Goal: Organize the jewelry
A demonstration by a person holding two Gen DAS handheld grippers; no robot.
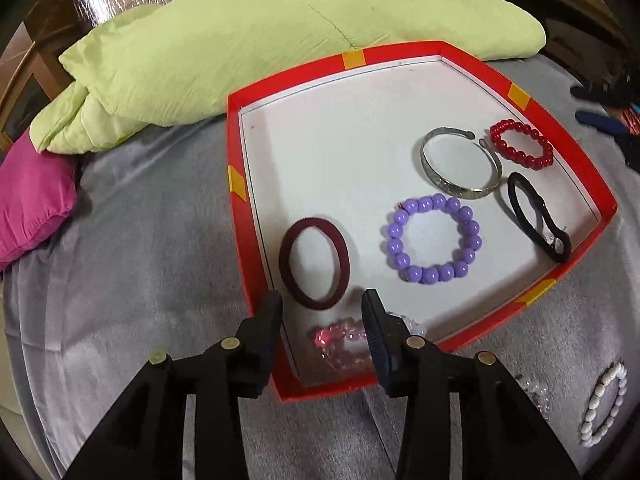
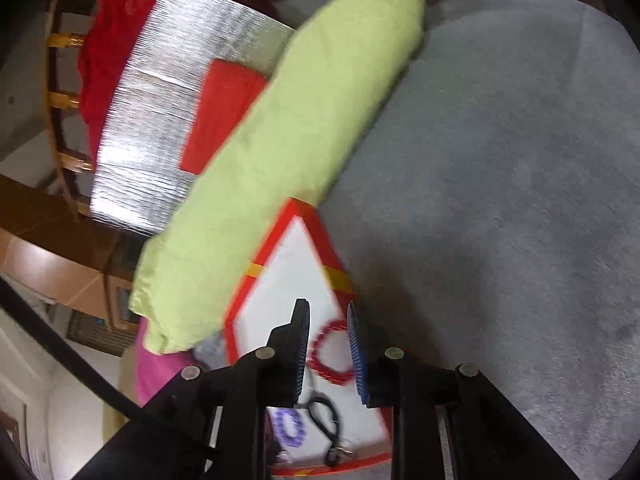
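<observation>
A red box lid with a white floor point(image 1: 340, 128) lies on the grey bedcover. In it are a maroon hair tie point(image 1: 314, 263), a purple bead bracelet point(image 1: 434, 238), a silver bangle point(image 1: 460, 162), a red bead bracelet point(image 1: 522, 148), a black hair tie point(image 1: 538, 218) and a pink crystal bracelet point(image 1: 340, 342). My left gripper point(image 1: 322, 300) is open above the pink bracelet at the box's near corner, holding nothing. A white bead bracelet point(image 1: 604, 406) lies outside on the cover. My right gripper point(image 2: 328, 312) is open and empty above the box point(image 2: 288, 272), over the red bead bracelet point(image 2: 332, 350).
A folded light-green quilt point(image 1: 248, 52) lies behind the box. A pink pillow point(image 1: 32, 200) is at the left. A clear bead piece point(image 1: 534, 392) lies near the white bracelet. Dark items point(image 1: 608, 120) sit at the far right. Grey cover point(image 2: 500, 160) spreads right of the box.
</observation>
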